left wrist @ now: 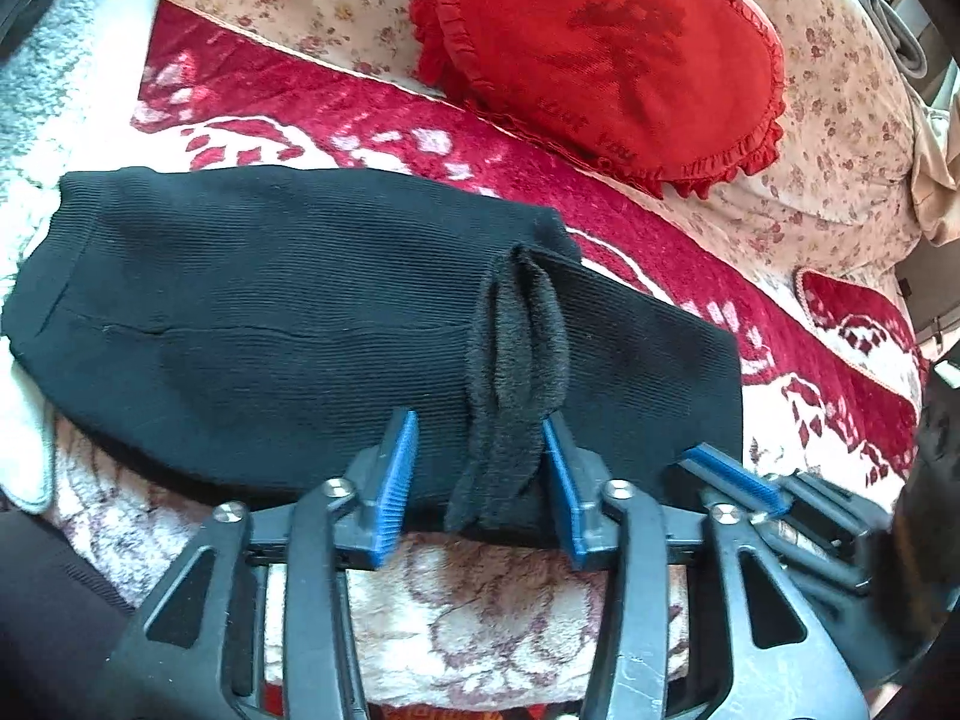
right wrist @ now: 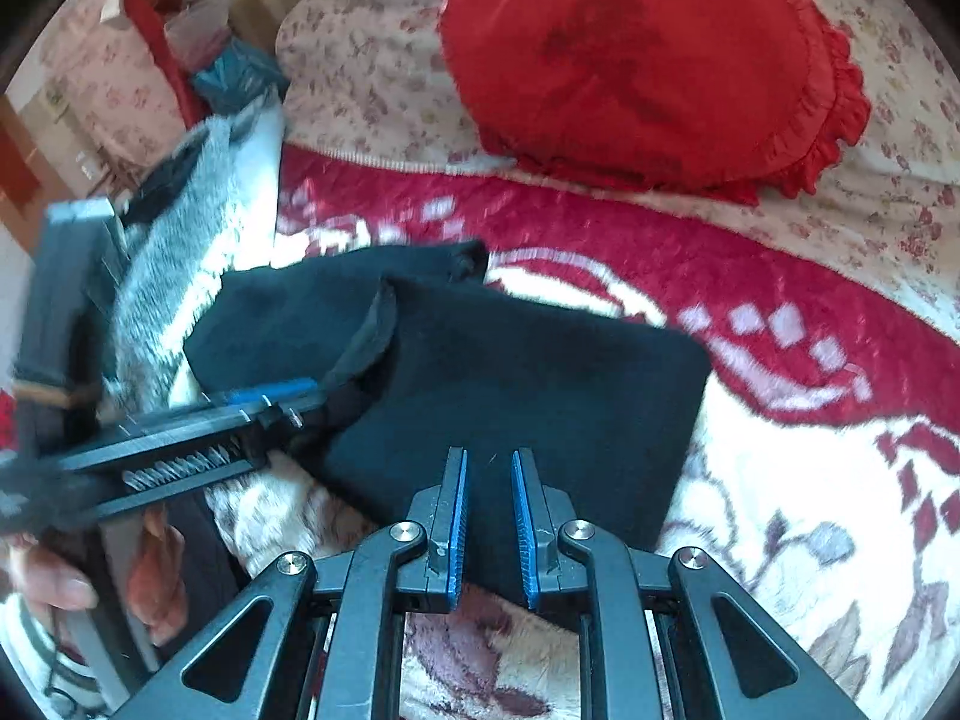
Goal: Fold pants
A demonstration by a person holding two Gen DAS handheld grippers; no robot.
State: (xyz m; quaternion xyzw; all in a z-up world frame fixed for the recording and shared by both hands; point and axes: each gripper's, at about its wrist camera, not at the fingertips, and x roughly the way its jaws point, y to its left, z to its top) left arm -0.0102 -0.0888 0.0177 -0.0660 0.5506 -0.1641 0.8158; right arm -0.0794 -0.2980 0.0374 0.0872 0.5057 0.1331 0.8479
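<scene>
The black ribbed pants (left wrist: 288, 312) lie folded in a compact bundle on the red and white blanket (left wrist: 312, 114). My left gripper (left wrist: 480, 456) is open, its blue pads either side of a raised fuzzy fold of the pants (left wrist: 516, 348), not pinching it. The right gripper's blue pad (left wrist: 735, 471) shows at the right in this view. In the right wrist view the pants (right wrist: 528, 372) lie just ahead of my right gripper (right wrist: 489, 480), which is open with a narrow gap and empty above the near edge. The left gripper (right wrist: 264, 399) appears at the left, at the fuzzy fold.
A red heart-shaped frilled cushion (left wrist: 606, 54) lies behind the pants on a floral bedspread (left wrist: 840, 138). A grey and white fluffy textile (right wrist: 198, 222) lies left of the pants. A hand (right wrist: 54, 576) holds the left gripper's handle. Boxes and clutter (right wrist: 198, 12) stand at the far left.
</scene>
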